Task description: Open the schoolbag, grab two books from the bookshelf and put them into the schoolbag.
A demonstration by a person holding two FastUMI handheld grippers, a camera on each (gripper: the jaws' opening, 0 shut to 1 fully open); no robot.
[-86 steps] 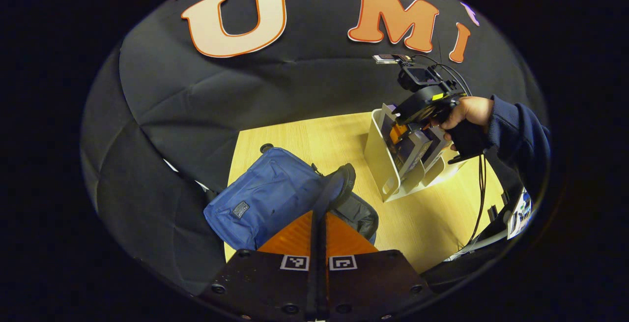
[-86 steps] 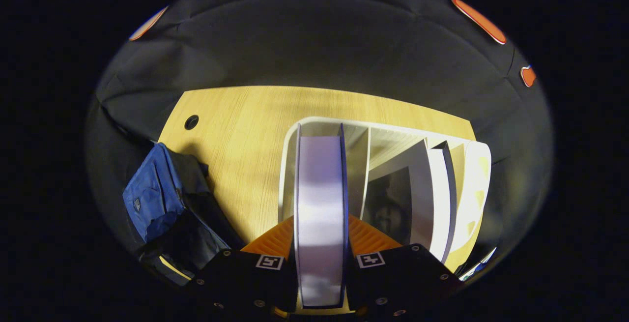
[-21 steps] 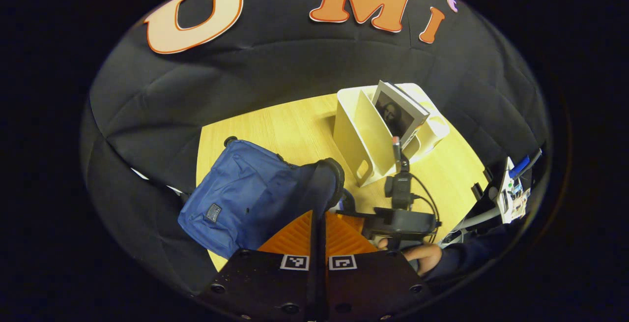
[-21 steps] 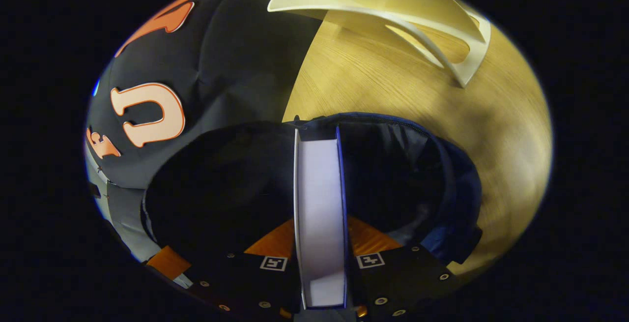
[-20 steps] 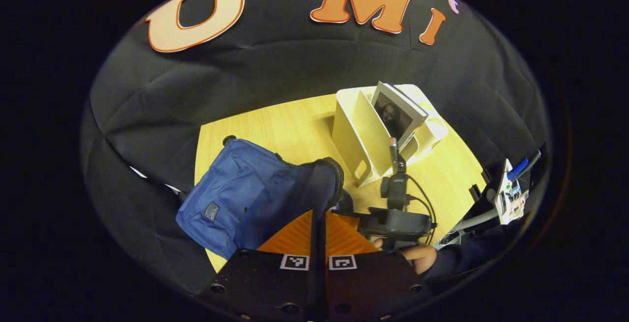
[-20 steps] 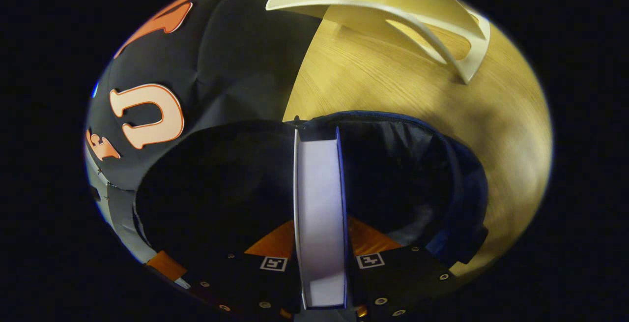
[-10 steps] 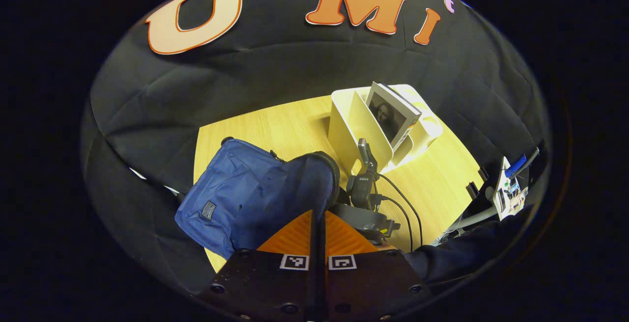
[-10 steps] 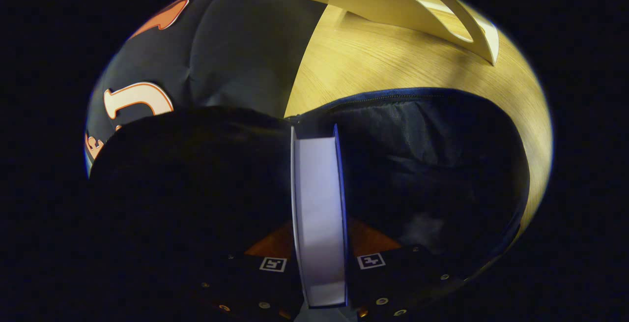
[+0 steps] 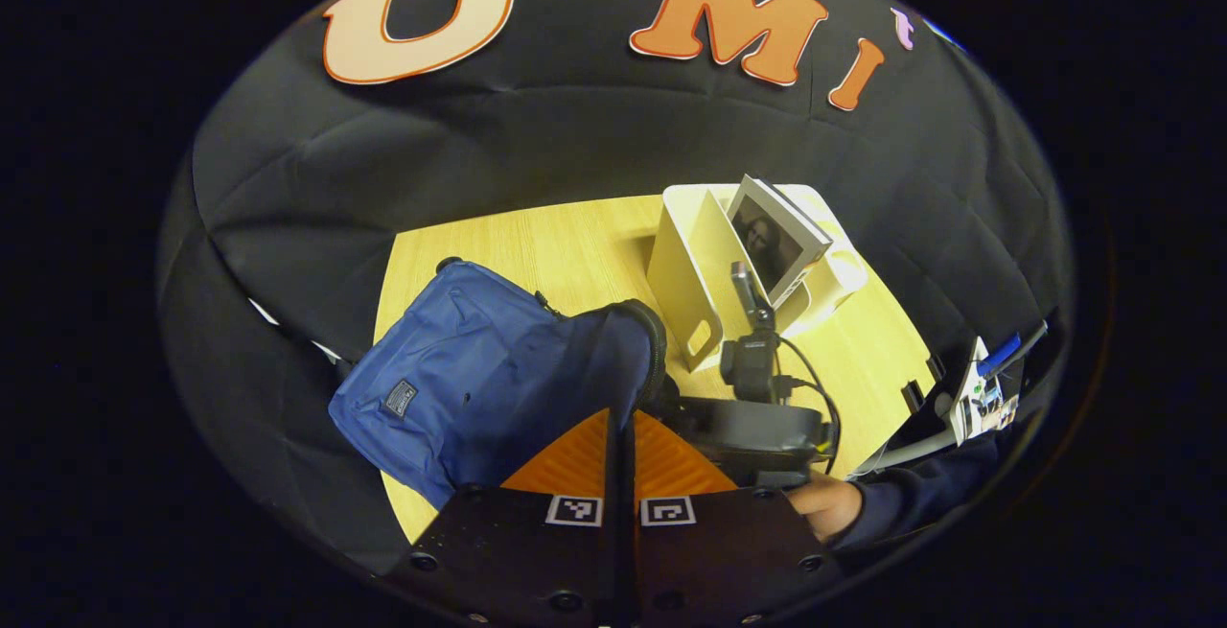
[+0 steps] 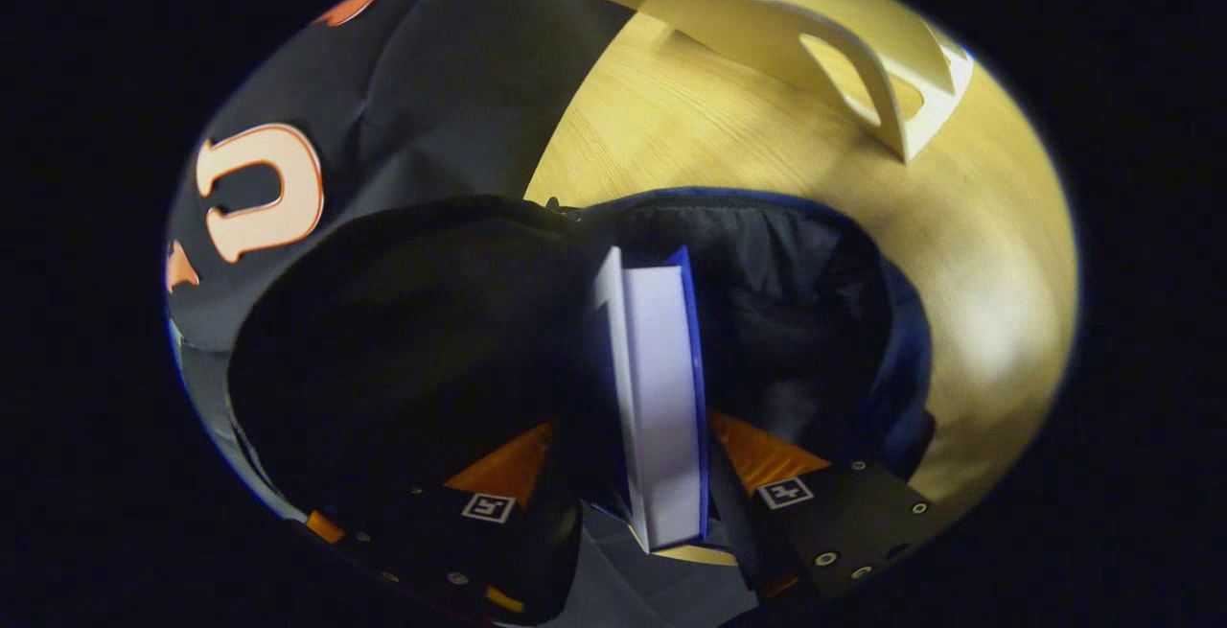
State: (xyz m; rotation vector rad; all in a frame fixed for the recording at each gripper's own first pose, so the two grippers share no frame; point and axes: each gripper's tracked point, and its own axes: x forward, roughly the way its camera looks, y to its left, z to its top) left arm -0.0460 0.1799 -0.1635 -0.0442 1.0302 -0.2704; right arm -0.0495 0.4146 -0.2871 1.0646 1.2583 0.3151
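The right tongs [image 10: 637, 489] have sprung apart and let go of the white-paged, blue-covered book [image 10: 659, 398], now tilted inside the blue fabric schoolbag [image 10: 767, 321]: one book delivered. The left tongs [image 9: 620, 460], pinched on the bag's flap, show beyond it a portrait-covered book [image 9: 772, 240] in the cream plastic bookshelf [image 9: 685, 273] on the wooden surface [image 9: 566, 244].

Cloth, wood, plastic, paper

Matt blue woven cloth schoolbag [image 9: 460, 398] with dark lining; pale smooth-grained wood table [image 9: 537, 244]; cream bookshelf [image 9: 685, 268], probably smooth plastic; book [image 10: 661, 398] with white paper edges, at six o'clock.
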